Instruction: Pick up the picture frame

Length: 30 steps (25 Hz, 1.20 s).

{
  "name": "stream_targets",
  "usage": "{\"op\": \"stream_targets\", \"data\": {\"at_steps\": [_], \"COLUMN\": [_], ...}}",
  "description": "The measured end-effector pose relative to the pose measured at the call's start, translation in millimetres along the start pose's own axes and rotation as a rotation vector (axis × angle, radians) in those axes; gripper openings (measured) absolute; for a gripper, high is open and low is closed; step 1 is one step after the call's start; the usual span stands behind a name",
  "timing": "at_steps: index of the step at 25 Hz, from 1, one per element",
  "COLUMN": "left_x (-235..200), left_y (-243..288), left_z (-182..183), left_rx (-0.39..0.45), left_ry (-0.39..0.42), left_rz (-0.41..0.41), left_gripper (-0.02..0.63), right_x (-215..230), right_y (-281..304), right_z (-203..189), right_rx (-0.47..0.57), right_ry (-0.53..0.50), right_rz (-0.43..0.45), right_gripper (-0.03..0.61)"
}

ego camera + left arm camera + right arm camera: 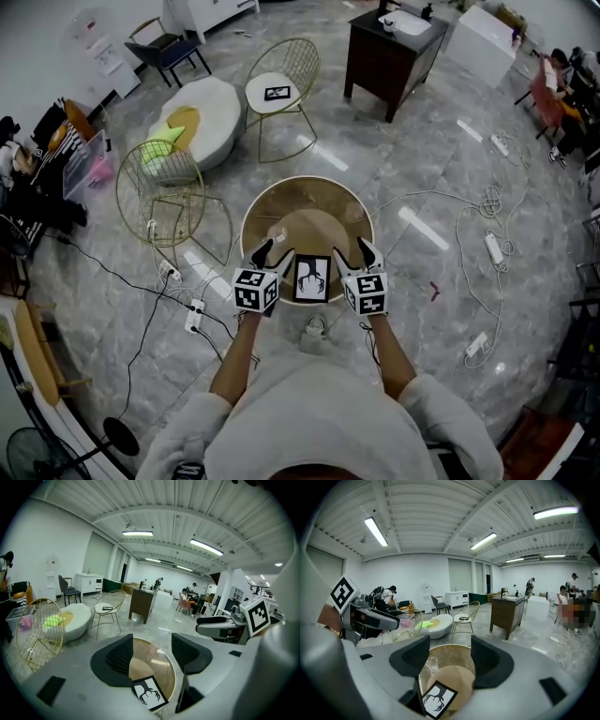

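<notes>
Two grippers are held side by side over the near edge of a round glass tabletop point(352, 202) with a gold rim. The picture frame point(312, 278), a dark-edged frame with a black antler-like print on white, is seen on that near edge, in the gap between the two grippers: just to the right of the left gripper point(270, 255) and just to the left of the right gripper point(367, 253). Whether either gripper touches it cannot be told. In the left gripper view, the left gripper point(152, 653) is shown wide open with nothing clasped, and the picture frame point(149, 693) is seen low down, beneath the gap between its jaws. In the right gripper view, the right gripper point(450, 656) is likewise spread wide and holds nothing; the picture frame point(437, 698) is seen below and slightly left of its jaws. A clear glass point(432, 663) is seen on the tabletop ahead of the right gripper, near its left jaw.
</notes>
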<state>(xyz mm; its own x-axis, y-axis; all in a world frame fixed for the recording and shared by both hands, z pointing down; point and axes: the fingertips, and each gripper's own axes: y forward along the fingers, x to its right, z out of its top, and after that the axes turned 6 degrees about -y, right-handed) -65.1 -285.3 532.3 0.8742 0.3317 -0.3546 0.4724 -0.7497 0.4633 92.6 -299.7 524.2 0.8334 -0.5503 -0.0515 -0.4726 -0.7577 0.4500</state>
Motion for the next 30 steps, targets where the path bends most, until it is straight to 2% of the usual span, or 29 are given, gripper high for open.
{"op": "stream_targets", "data": {"at_steps": [15,30], "left_x": [-11.4,-47.2], "left_y": [23.1,58.5], "left_z": [-59.5,-116.6], "left_rx": [-0.120,-0.217], "left_ry": [-0.056,-0.092], "left_rz": [-0.002,-0.034], "left_gripper": [0.252,0.252], "right_x": [-14.6,-26.7], "right_y": [18.7,50.8], "right_z": [-64.2,-121.0], "right_rx": [-0.125,-0.223], "right_ry": [0.064,0.106], "right_rz": [0.041,0.022], "right_gripper": [0.261,0.261]}}
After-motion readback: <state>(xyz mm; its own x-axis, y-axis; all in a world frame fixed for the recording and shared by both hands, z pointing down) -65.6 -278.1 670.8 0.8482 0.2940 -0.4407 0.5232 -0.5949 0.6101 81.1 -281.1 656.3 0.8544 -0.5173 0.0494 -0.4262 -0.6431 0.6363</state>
